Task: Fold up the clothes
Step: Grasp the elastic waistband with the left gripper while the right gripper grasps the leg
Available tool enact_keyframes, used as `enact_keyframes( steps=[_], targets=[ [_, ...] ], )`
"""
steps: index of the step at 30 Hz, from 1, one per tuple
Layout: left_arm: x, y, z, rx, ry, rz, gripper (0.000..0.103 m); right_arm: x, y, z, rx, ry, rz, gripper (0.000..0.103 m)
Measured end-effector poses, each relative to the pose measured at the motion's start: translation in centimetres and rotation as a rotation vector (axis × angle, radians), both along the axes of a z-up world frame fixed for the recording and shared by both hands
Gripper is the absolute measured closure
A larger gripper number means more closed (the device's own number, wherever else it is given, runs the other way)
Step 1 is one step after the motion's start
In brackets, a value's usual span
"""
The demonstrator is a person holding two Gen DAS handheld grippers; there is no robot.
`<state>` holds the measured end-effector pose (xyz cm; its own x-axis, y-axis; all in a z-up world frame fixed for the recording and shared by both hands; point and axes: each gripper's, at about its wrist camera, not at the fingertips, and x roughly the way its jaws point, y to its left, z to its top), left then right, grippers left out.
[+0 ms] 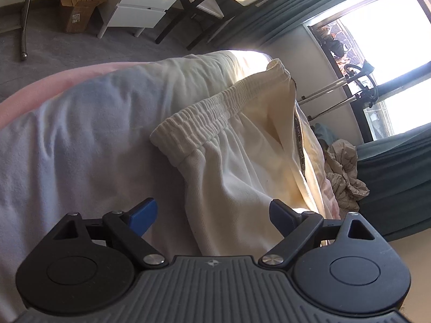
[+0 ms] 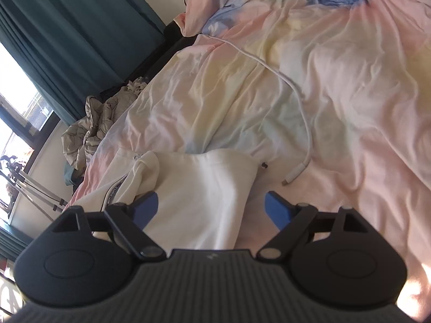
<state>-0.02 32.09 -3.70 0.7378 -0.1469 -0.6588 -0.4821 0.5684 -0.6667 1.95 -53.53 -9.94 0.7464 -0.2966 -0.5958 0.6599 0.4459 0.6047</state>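
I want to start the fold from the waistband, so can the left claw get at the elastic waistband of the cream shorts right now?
Probably yes. The left claw is open over the cream shorts, and the elastic waistband lies ahead of it with nothing between. It would need to move forward along the fabric first.

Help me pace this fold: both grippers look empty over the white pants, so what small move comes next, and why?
Probably ease the left gripper forward and close on the waistband. Both it and the right gripper are open and hold nothing, and the pants lie bunched on the bed. The waistband is the clearest edge straight ahead to lift and spread them by.
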Motion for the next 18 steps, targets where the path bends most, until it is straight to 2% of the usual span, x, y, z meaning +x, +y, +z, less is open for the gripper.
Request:
enact_keyframes(
  steps=[2,6,10,13,15,16,17,18],
  targets=[
    [0.9,0.1,-1.1,-0.034,0.011,-0.008,0.017,-0.2,-0.5,-0.9,0.091,-0.01,-0.022,0.016],
    [2.8,0.3,-3.3,-0.1,0.029,-0.029,0.023,-0.5,-1.1,-2.1,0.176,0.002,-0.065,0.016],
    [4.7,0.4,-5.0,-0.16,0.029,-0.064,0.035,0.4,-1.4,-3.8,0.283,-0.018,-0.084,0.016],
    [5.4,0.3,-5.4,-0.168,0.005,-0.079,0.038,2.3,-1.3,-4.6,0.299,-0.03,-0.059,0.017],
    [5.6,0.1,-5.6,-0.159,0.002,-0.077,0.039,3.4,-1.3,-4.9,0.274,-0.02,-0.051,0.019],
    [5.7,-0.1,-5.6,-0.151,0.0,-0.076,0.044,3.9,-1.3,-5.0,0.259,-0.013,-0.048,0.023],
    [5.6,-0.2,-5.5,-0.143,-0.005,-0.075,0.054,4.4,-1.2,-5.1,0.244,-0.007,-0.046,0.026],
    [5.3,-0.2,-5.2,-0.135,-0.018,-0.074,0.06,4.8,-1.2,-5.2,0.235,-0.009,-0.043,0.035]
  ],
)
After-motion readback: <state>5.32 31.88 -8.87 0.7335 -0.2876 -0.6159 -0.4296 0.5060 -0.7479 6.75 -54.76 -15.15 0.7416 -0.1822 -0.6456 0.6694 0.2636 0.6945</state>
